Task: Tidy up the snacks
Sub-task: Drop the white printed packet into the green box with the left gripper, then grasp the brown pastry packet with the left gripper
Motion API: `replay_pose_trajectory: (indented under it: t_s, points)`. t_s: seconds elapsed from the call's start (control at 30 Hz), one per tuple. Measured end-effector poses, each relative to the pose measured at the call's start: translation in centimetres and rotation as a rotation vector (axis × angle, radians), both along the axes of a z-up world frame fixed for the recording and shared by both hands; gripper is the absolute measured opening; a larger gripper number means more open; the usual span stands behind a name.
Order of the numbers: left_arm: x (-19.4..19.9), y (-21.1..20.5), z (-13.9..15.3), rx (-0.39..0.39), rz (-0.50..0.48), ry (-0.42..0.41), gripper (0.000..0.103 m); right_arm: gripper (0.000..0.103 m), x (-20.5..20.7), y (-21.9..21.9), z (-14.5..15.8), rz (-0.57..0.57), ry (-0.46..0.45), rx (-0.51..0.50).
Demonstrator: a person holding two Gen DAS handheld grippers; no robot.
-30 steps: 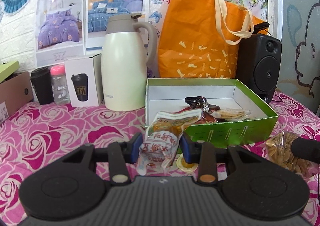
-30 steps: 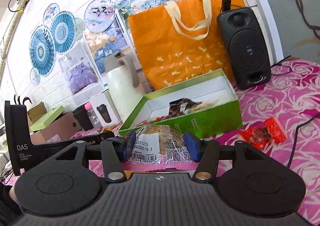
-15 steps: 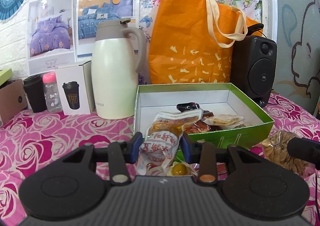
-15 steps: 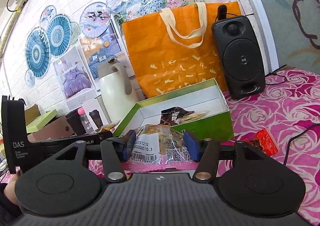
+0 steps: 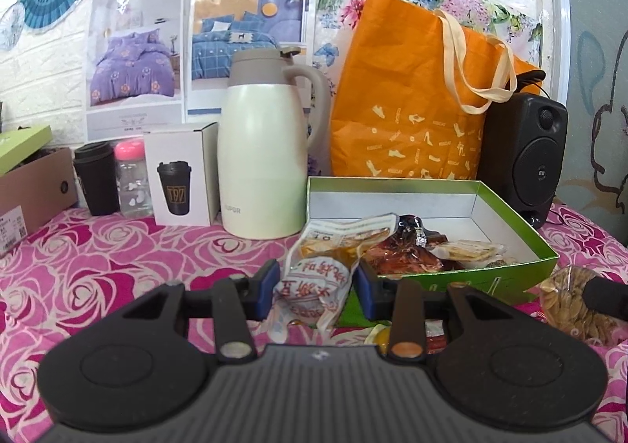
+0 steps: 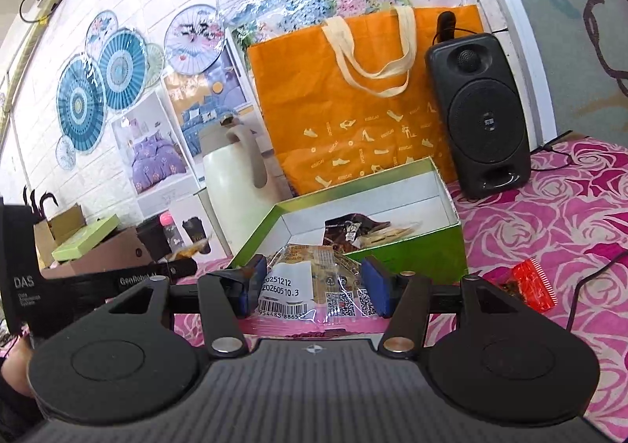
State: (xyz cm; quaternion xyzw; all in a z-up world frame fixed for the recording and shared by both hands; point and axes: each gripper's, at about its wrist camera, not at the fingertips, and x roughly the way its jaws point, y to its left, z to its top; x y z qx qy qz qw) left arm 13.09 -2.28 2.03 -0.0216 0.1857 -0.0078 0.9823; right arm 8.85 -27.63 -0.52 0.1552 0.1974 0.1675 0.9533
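My left gripper (image 5: 316,290) is shut on a white and orange snack packet (image 5: 325,266) with red characters, held upright just in front of the green box's (image 5: 514,223) near left corner. The box holds several snacks (image 5: 408,254). My right gripper (image 6: 314,286) is shut on a clear packet of brown snacks (image 6: 314,278) with a white date label, held in front of the same green box (image 6: 416,250). That packet shows at the right edge of the left wrist view (image 5: 573,305). A red wrapped snack (image 6: 530,286) lies on the cloth to the right.
A cream thermos jug (image 5: 263,164), an orange tote bag (image 5: 420,109) and a black speaker (image 5: 522,160) stand behind the box. A white cup carton (image 5: 180,176), a black cup (image 5: 96,180) and a pink-capped bottle (image 5: 131,176) stand at the left. A yellow wrapped snack (image 5: 378,335) lies under my left gripper.
Both grippers have risen and drawn nearer the green box, each still holding its packet. The box's inside shows more from above in both views.
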Motion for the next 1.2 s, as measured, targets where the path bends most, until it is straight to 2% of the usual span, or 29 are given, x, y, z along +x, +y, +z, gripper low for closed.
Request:
replay_pose_trajectory:
  t_s: [0.27, 0.43, 0.73, 0.8, 0.87, 0.93, 1.1, 1.2]
  points:
    - [0.6, -0.4, 0.2, -0.002, -0.017, -0.007, 0.039, 0.091, 0.8, 0.0, 0.6, -0.002, -0.036, -0.018]
    - [1.0, -1.1, -0.2, 0.008, -0.039, -0.009, 0.039, 0.091, 1.2, 0.1, -0.1, -0.071, -0.048, -0.119]
    - [2.4, -2.8, -0.8, 0.038, -0.079, -0.007, 0.038, 0.091, 2.5, 0.2, 0.0, -0.039, -0.070, -0.100]
    - [2.3, -2.3, -1.3, 0.034, -0.069, 0.009, 0.038, 0.091, 2.6, 0.1, 0.0, -0.035, -0.074, -0.098]
    - [1.8, -1.4, -1.9, 0.044, -0.043, 0.031, 0.044, 0.091, 2.4, -0.3, -0.1, -0.034, -0.070, -0.082]
    - [1.5, -0.6, -2.9, 0.048, -0.062, 0.066, 0.052, 0.091, 2.1, -0.8, -0.3, -0.038, -0.062, -0.057]
    - [2.6, -0.4, -5.7, 0.007, -0.157, 0.199, 0.053, 0.091, 2.0, -1.3, -0.8, -0.049, -0.033, -0.022]
    - [3.1, -1.3, -6.5, 0.051, -0.154, 0.217, 0.054, 0.091, 1.9, -1.3, -1.0, -0.047, -0.025, -0.022]
